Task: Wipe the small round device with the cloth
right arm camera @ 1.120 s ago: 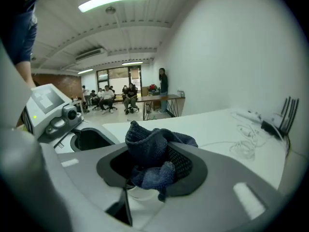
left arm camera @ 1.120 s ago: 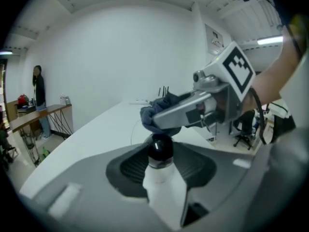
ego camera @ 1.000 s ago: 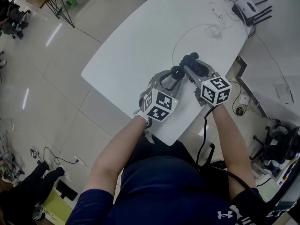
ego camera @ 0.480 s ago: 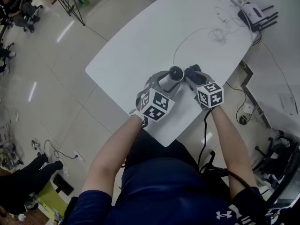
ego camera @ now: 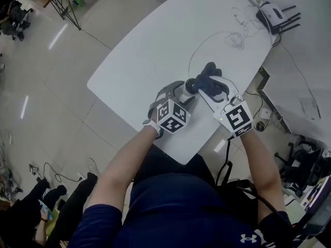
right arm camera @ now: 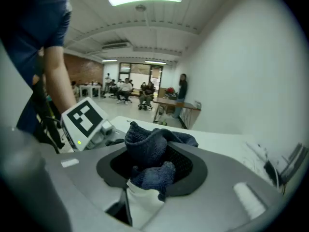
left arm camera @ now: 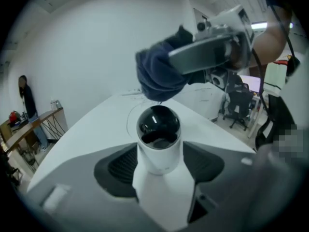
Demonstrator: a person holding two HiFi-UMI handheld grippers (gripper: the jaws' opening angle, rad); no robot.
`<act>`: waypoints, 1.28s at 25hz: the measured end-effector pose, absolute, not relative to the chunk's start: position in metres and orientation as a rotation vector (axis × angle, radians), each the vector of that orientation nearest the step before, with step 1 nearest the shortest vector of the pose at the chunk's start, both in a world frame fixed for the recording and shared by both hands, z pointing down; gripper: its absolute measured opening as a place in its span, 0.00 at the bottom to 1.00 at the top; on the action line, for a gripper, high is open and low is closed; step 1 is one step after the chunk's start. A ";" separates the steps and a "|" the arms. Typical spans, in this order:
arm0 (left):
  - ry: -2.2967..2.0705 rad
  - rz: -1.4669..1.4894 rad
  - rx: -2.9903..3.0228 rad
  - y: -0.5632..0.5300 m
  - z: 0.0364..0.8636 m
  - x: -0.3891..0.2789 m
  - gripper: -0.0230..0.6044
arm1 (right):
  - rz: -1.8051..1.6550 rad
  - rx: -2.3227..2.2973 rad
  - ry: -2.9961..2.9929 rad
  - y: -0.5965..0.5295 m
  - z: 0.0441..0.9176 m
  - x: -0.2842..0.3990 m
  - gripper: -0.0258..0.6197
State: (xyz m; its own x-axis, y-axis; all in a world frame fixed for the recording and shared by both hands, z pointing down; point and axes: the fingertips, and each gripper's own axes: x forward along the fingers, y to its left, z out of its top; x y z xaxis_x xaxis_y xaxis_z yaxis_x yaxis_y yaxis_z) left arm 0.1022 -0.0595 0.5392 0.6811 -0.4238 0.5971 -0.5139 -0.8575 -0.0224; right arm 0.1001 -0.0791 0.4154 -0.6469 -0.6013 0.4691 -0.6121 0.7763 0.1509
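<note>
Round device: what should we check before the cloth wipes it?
1. Cloth gripped in right claw: ok.
2. Round device standing upright: ok.
3. Left claw steadying the device: not ok. It has just been opening, and the device sits between its sides without being pressed.
4. Cloth lined up over the device's top: ok, it hangs right above.
5. Cloth touching the device: cannot tell.
</note>
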 end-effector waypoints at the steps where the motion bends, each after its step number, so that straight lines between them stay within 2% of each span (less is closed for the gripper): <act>1: -0.768 0.917 2.755 -0.061 0.540 0.104 0.51 | -0.069 0.838 -2.453 -0.074 0.413 0.083 0.29; 4: -0.780 0.914 2.767 -0.065 0.543 0.108 0.54 | -0.266 0.688 -2.353 -0.069 0.425 0.057 0.29; 9: -0.757 0.962 2.765 -0.065 0.550 0.115 0.54 | -0.097 0.719 -2.442 -0.086 0.439 0.065 0.29; 12: -0.769 0.950 2.755 -0.066 0.553 0.115 0.53 | 0.177 0.781 -2.506 -0.106 0.444 0.086 0.29; 16: -0.782 0.922 2.757 -0.066 0.553 0.115 0.53 | 0.820 0.789 -2.564 -0.137 0.466 0.113 0.29; 19: -0.779 0.921 2.757 -0.063 0.553 0.113 0.53 | 1.023 0.717 -2.473 -0.145 0.502 0.125 0.29; 23: -0.778 0.914 2.761 -0.064 0.551 0.114 0.53 | 0.960 0.605 -2.396 -0.141 0.537 0.131 0.28; 29: -0.784 0.883 2.764 -0.063 0.551 0.113 0.53 | 0.567 0.556 -2.364 -0.142 0.543 0.133 0.28; 32: -0.794 0.871 2.759 -0.062 0.553 0.114 0.53 | 0.663 0.648 -2.464 -0.157 0.504 0.136 0.28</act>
